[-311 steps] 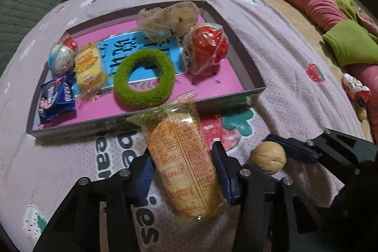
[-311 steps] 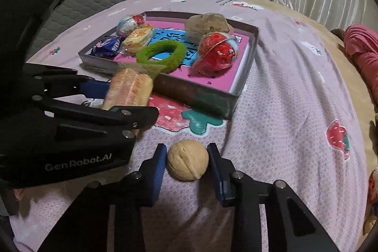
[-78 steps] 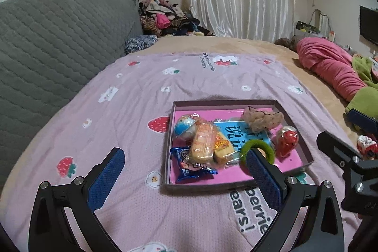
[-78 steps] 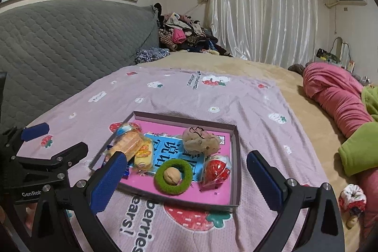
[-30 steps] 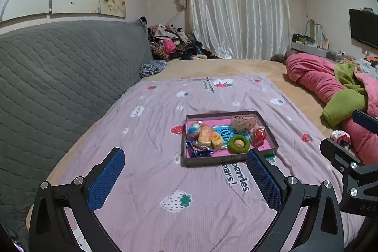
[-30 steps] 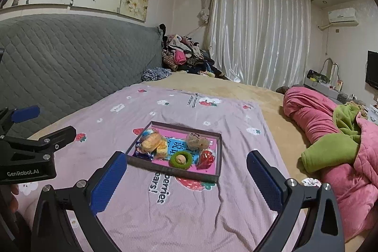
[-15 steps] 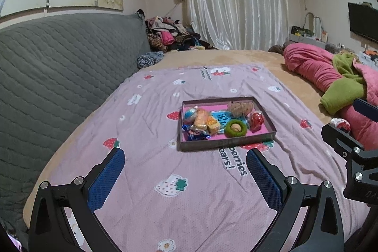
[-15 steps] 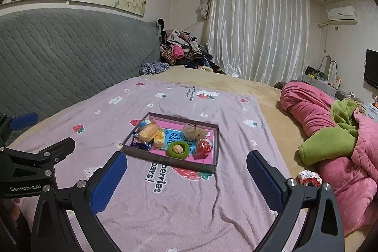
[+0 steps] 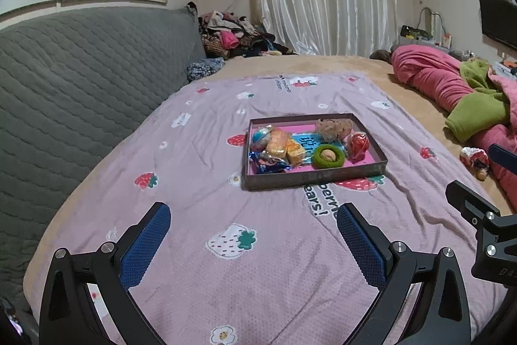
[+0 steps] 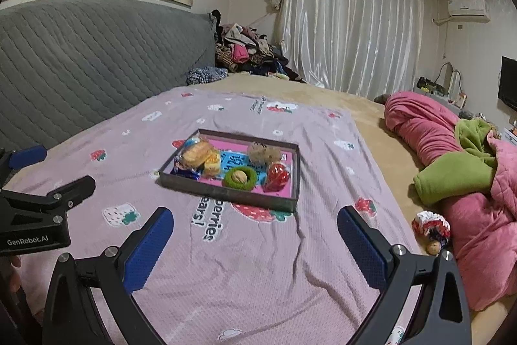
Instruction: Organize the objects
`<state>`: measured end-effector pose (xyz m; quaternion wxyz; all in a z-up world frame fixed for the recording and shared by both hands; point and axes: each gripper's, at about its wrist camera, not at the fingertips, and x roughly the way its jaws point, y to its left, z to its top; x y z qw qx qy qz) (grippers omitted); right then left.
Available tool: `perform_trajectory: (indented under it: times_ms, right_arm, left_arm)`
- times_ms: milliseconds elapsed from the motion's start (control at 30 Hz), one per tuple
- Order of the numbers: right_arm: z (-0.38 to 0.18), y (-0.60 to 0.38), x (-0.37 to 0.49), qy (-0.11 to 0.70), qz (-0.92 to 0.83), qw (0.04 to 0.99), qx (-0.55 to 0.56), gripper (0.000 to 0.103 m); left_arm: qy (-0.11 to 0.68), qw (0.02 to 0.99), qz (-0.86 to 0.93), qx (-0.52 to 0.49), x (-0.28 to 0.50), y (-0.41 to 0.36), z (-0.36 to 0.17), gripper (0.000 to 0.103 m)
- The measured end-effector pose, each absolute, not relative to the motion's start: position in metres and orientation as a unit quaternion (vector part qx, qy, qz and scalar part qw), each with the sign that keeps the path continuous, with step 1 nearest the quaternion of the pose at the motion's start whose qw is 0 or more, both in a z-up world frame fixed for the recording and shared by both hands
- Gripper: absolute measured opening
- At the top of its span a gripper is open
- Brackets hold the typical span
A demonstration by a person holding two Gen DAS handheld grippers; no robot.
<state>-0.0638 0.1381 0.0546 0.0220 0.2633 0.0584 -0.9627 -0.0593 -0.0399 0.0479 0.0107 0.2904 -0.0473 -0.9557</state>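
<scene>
- Centre of frame on the bed: tray point(image 9: 310, 180) is seen loaded with the snack packs point(image 9: 279, 142), red ball point(image 9: 358, 144), plush point(image 9: 332, 126), and walnut point(image 9: 327, 155) seated inside the green ring point(image 9: 313, 162).
- Left gripper point(image 9: 253, 243) and right gripper point(image 10: 255, 243) are held spread wide with nothing between the fingers, well short of the tray.
- Task is judged essentially done; only a small toy point(image 10: 431, 227) at right frame is left loose, possibly unrelated.

Bare purple blanket point(image 9: 206, 215) lies open on every side of the box point(image 9: 310, 175), so approach is free from the near edge. The box's low walls ring crowded contents. Off its right side, rolled pink bedding point(image 10: 452, 157) and a small patterned bundle point(image 10: 431, 225) block the way; a grey quilted headboard point(image 9: 64, 80) closes its left.
</scene>
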Motion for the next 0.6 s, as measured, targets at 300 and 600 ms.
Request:
perform_trajectory:
  times_ms: [300,600]
  right_arm:
    - [0.027,0.148,-0.072,0.045,-0.958,0.016,0.283,0.103]
    - [-0.004,0.152,-0.082,0.038,-0.952,0.009,0.302,0.103]
  left_arm:
    - [-0.043,0.005,-0.949,0.312,-0.073,-0.039,0.017,0.103]
    - [-0.038,0.002,-0.939,0.341,-0.091,-0.04,-0.021,0.103]
